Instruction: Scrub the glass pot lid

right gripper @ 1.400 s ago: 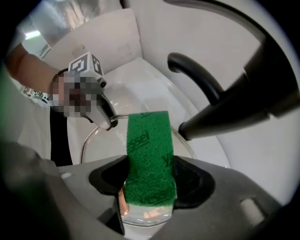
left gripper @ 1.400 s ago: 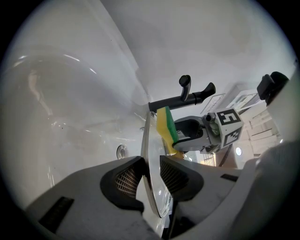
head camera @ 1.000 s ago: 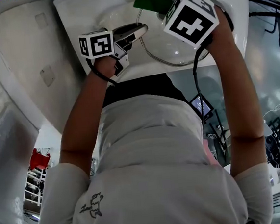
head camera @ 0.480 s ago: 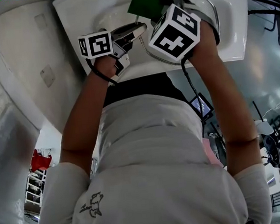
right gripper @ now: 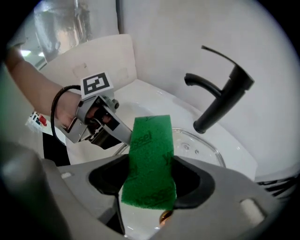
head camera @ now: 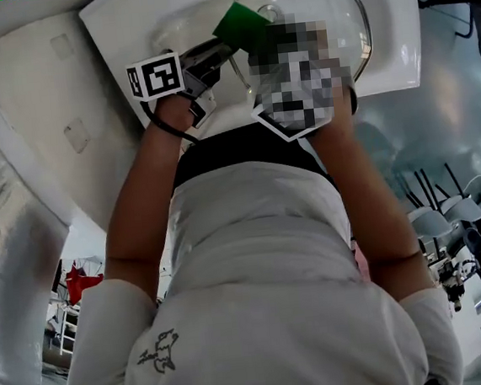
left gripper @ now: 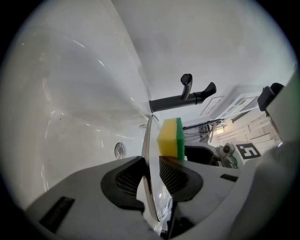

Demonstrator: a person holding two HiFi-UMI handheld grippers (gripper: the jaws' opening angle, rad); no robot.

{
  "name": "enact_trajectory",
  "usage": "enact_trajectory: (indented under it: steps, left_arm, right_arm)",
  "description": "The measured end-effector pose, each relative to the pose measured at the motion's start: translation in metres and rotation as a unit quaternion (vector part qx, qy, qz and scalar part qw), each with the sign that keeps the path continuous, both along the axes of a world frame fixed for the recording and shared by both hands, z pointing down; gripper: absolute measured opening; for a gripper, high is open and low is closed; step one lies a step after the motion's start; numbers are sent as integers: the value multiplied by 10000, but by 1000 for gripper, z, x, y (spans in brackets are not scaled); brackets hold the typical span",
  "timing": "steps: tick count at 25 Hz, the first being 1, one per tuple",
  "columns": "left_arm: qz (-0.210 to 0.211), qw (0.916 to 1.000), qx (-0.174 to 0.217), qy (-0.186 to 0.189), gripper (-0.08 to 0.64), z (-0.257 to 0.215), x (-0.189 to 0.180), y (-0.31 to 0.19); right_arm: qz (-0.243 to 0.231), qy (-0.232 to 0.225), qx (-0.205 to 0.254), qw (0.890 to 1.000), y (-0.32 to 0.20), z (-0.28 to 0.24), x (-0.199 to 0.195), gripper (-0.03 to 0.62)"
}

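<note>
The left claw (left gripper: 151, 164) is pinching the glass lid (right gripper: 198, 149); the right claw (right gripper: 150, 164) is squeezing the sponge (right gripper: 151, 138) (yellow side showing in left gripper view only).

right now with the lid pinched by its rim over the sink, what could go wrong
1. The left gripper grips the glass lid only at its thin rim. Pressure from the sponge in the right gripper could twist it loose and drop it into the sink.
2. The black faucet stands close behind, so a wide stroke may knock it.
</note>
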State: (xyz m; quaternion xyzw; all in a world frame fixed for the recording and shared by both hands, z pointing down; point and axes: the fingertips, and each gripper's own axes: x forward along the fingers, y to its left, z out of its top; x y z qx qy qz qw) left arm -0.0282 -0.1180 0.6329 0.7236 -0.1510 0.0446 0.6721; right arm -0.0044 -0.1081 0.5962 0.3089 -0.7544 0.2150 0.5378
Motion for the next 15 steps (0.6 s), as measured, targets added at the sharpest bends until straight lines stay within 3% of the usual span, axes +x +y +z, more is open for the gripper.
enact_trajectory:
  steps: [6, 15]
  left_arm:
    - [-71, 10000, -2, -2, 112, 1, 0, 1]
    - [-129, 9999, 4, 36, 110, -1, 1, 0]
  right_arm:
    - [439, -251, 172, 9986, 20, -4, 7, 285]
    - [49, -113, 115, 9999, 68, -1, 14, 285]
